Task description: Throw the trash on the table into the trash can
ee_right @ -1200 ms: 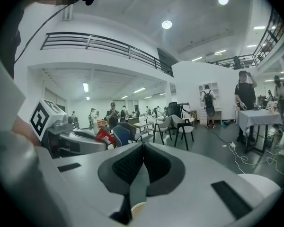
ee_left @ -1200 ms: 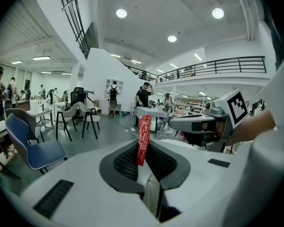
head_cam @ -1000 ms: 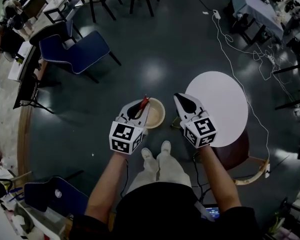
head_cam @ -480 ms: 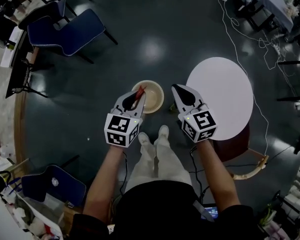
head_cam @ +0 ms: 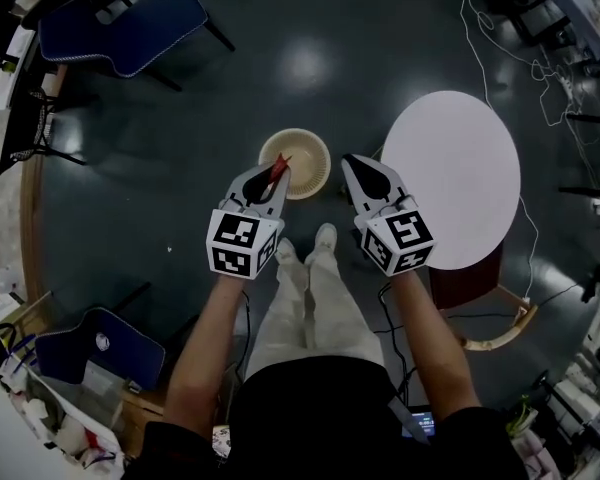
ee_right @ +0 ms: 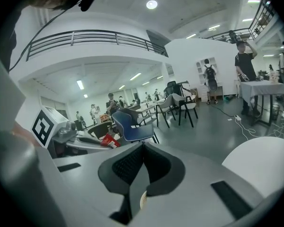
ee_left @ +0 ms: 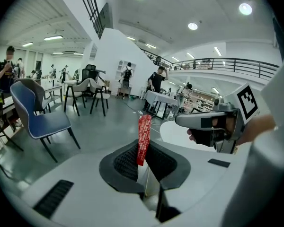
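Checking wrapper-to-can alignment, one view at a time

Head view: left gripper [head_cam: 272, 180] is clamped on a red wrapper [head_cam: 280, 164]. The wrapper's free end pokes out past the tips and, seen from above, overlaps the near-left part of the trash can [head_cam: 318, 151]. The can stands on the floor, ahead of the tips and a touch to their right. Height above it can't be read from this angle. Right gripper [head_cam: 361, 176] has its tips just beside the can's right edge, between the can and the white round table [head_cam: 460, 168]. Table top looks bare.

Left gripper view: jaws nearly together, pads pinching the wrapper's [ee_left: 143, 135] lower end. Its long axis runs straight out along the jaws, and most of the strip stands free beyond them. The can isn't clearly visible here, since it sits below the nose.

Right gripper view: right gripper [ee_right: 141, 161] jaws are pressed together with nothing between them. The wrapper [ee_right: 109, 141] shows off to the left in the other tool.

Judgement: the left gripper is nearer the can's opening and carries the load. The wrapper sits over the rim rather than the middle, so nudge forward-right, tip the nose down, then release. Risk: a light strip could drift or catch the rim and land on the floor
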The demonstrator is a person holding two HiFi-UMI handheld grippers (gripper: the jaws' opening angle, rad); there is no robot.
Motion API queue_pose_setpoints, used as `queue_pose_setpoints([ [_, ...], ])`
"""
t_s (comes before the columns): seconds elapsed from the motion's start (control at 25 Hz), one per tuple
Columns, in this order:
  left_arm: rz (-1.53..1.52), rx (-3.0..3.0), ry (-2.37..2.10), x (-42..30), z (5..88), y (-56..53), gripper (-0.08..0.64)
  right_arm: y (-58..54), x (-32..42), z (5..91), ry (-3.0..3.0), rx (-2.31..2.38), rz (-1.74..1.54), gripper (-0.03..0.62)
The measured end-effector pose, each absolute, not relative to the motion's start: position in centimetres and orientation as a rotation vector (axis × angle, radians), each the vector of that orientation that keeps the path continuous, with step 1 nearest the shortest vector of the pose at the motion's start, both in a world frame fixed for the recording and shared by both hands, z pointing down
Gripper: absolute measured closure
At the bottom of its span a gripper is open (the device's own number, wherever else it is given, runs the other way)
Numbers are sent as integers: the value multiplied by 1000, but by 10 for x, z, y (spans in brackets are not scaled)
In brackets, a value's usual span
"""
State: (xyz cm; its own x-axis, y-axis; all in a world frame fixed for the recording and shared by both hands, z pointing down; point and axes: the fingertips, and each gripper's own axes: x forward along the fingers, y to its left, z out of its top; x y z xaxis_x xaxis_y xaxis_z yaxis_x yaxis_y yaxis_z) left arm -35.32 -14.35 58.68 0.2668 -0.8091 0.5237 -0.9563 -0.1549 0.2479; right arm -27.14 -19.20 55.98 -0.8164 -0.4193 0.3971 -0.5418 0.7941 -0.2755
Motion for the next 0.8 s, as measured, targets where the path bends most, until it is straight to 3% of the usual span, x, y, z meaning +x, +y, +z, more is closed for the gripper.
queue_pose_setpoints([
  [0.8, 452, 1914, -1489, -356, 716, -150, 517, -192, -280, 679, -2560, 749, 709, 574],
])
